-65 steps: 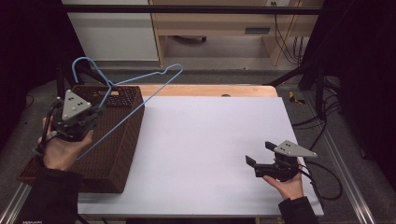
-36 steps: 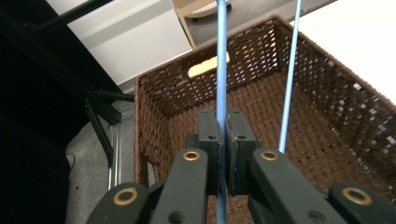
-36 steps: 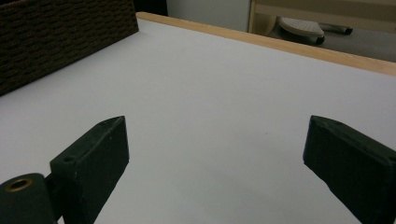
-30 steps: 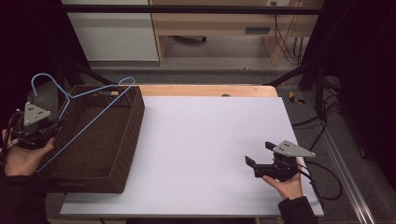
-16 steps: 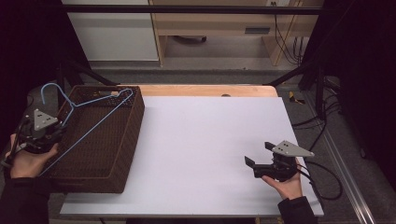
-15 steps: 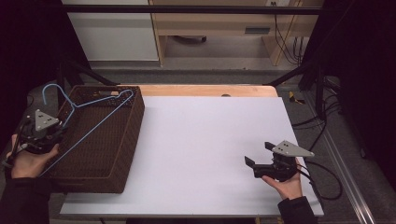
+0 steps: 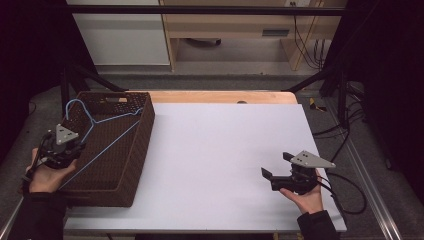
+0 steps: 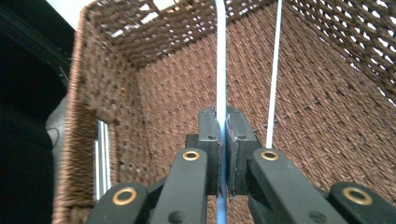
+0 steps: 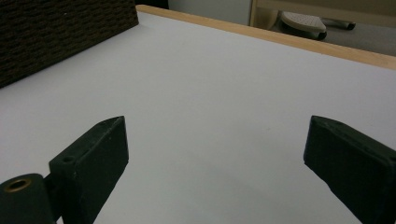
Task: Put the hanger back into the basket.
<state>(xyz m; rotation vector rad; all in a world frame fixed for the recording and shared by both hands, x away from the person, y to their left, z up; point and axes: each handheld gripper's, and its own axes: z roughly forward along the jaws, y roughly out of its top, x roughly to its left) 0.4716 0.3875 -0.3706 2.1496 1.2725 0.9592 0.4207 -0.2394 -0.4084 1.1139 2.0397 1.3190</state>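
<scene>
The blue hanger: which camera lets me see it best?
The high view: the whole blue hanger lies tilted across the wicker basket, hook toward the far end. The left gripper view shows two of its wires, one clamped by the left gripper. The right gripper view faces bare table.

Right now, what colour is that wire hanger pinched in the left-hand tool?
Light blue. The hanger shows best in the left gripper view, clamped between the black jaws.

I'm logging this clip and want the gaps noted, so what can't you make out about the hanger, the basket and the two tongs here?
- Hanger: the high view can't settle whether its lower end touches the basket floor; left tongs and hand cover it.
- Left gripper view: hanger wire cut off by the top edge.
- Right gripper view: right tongs fingertips cropped at the bottom edge.
</scene>
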